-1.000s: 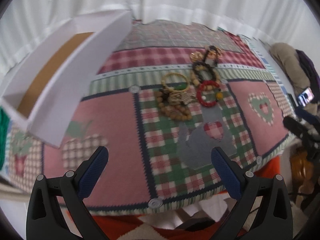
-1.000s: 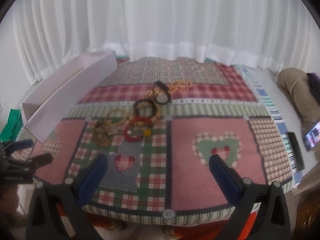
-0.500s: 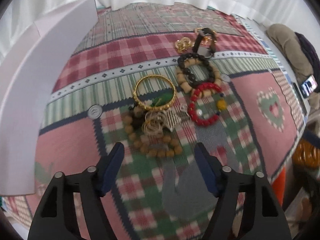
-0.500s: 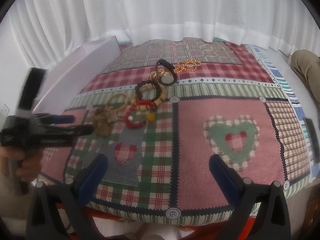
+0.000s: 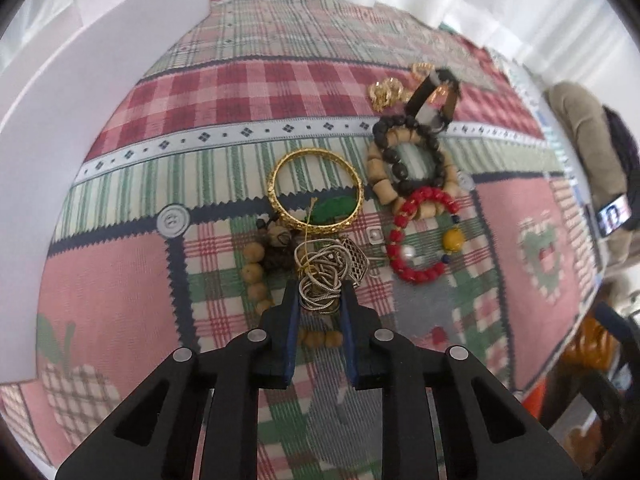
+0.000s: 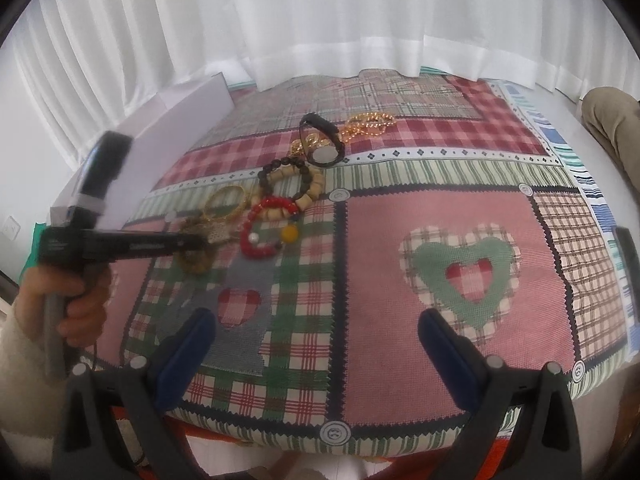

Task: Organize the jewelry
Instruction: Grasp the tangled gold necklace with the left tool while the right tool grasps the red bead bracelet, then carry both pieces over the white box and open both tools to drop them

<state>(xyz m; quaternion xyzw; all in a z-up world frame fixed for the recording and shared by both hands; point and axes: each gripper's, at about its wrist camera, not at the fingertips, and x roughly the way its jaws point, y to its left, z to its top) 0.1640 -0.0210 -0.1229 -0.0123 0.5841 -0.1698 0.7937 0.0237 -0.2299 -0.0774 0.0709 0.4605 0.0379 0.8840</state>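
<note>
- The left tongs (image 5: pixel 320 300) are closing around the silver chain bundle (image 5: pixel 322 276), which lies between their pads at 12 o'clock.
- The right tongs (image 6: pixel 316 334) stand released, well apart from the bundle, at their 10 o'clock.

surface: patchwork quilt (image 6: pixel 420 208) with hearts and buttons | on it: gold bangle (image 5: pixel 316 190), red bead bracelet (image 5: pixel 416 240), wooden bead bracelets (image 5: pixel 404 164), silver chain (image 5: pixel 324 276), watch (image 6: pixel 322 142), gold chain (image 6: pixel 370 122) | left edge: white box (image 5: pixel 80 128)

Left close overhead, right farther, shared jewelry (image 5: pixel 320 276)
</note>
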